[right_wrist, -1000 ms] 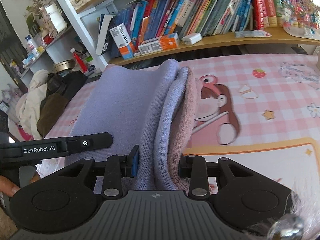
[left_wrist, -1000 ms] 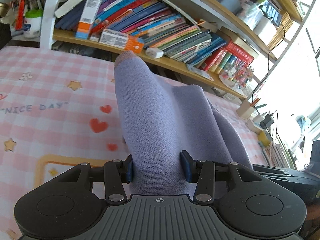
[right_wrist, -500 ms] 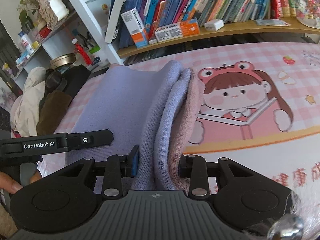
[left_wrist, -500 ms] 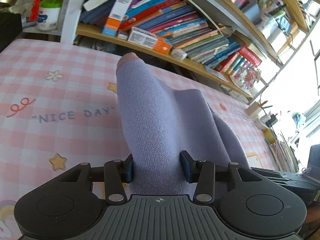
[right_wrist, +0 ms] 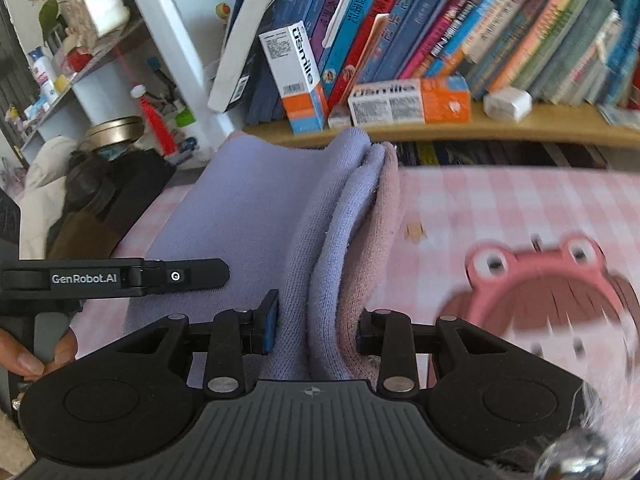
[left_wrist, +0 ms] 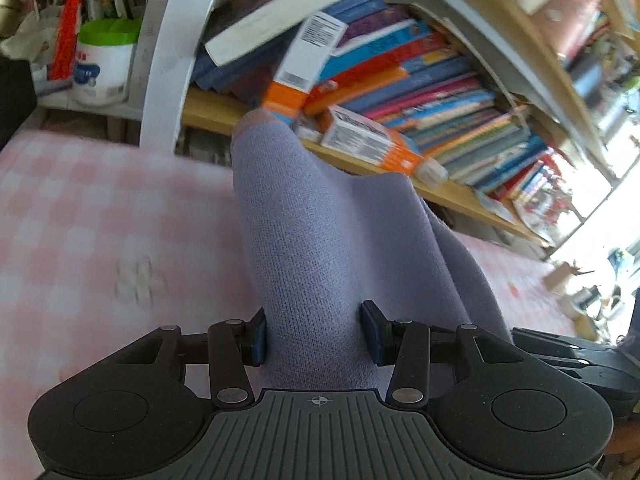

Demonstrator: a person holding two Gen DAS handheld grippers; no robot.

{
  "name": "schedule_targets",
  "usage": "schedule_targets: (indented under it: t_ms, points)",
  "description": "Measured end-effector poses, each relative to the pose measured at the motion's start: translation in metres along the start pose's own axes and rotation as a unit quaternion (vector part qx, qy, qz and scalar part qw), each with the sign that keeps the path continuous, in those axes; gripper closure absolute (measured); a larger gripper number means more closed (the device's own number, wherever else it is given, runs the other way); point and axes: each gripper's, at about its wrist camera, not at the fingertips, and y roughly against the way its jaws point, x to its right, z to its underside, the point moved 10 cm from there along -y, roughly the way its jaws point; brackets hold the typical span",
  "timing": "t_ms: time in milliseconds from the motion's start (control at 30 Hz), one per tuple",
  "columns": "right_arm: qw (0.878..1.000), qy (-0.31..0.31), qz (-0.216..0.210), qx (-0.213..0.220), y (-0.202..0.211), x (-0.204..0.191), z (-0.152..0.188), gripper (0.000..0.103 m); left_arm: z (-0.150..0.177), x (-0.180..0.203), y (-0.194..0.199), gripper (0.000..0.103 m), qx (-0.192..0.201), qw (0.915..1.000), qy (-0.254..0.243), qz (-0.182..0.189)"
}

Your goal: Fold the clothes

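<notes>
- The left hand-held gripper [left_wrist: 316, 336] is clamped on a bunched fold of the lavender knit sweater [left_wrist: 320, 240].
- The right hand-held gripper [right_wrist: 316, 328] is closed on the sweater's stacked layers, a pink layer outermost.
- The sweater is held over the pink checked worktop [right_wrist: 500, 200].
- Behind stands a bookshelf [right_wrist: 440, 40].

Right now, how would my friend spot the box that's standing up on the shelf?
Look at the long wooden bookshelf behind the pink checked table. At the left end of the books stands a tall white-and-orange cardboard box. Its twin, the same kind of box, lies flat beside it.
</notes>
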Motion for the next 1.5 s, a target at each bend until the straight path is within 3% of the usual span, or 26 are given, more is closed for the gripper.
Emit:
schedule_targets:
  t_ms: [233, 433, 467, 500, 667, 733, 833, 1000, 1500]
  points:
    - [1.0, -0.006, 0.004, 0.002, -0.044, 0.019, -0.016, 0.07, -0.014, -0.019, -0.025, 0.057, 0.004, 0.9999, 0.003, -0.009]
    - [1.0, -0.012, 0.019, 0.01, -0.049, 0.031, -0.012, 0.052, -0.011, -0.033, -0.036, 0.049, 0.007, 0.9995, 0.027, -0.014]
    - [1.0, -0.011, 0.024, 0.01, -0.048, 0.032, -0.013, 0.044, -0.011, -0.035, -0.038, 0.046, 0.007, 0.9994, 0.031, -0.014]
    - [0.999, -0.009, 0.033, 0.013, -0.046, 0.033, -0.013, 0.035, -0.011, -0.034, -0.035, 0.046, 0.013, 0.9993, 0.024, -0.024]
    - [0.996, 0.01, 0.08, 0.039, -0.026, 0.036, -0.017, 0.022, -0.013, -0.023, -0.012, 0.045, 0.055, 0.9953, -0.023, -0.076]
    - [0.993, 0.027, 0.1, 0.06, -0.015, 0.035, -0.017, 0.019, -0.014, -0.015, -0.001, 0.044, 0.078, 0.993, -0.038, -0.081]
    - [0.988, 0.054, 0.12, 0.081, -0.002, 0.032, -0.016, 0.016, -0.011, -0.003, 0.015, 0.035, 0.105, 0.9885, -0.056, -0.093]
    - [0.985, 0.065, 0.13, 0.089, 0.011, 0.027, -0.003, 0.009, 0.008, 0.002, 0.031, 0.028, 0.115, 0.9846, -0.064, -0.115]
    - [0.985, 0.052, 0.152, 0.061, 0.046, 0.011, 0.052, 0.001, 0.061, 0.01, 0.068, 0.014, 0.082, 0.9822, -0.075, -0.151]
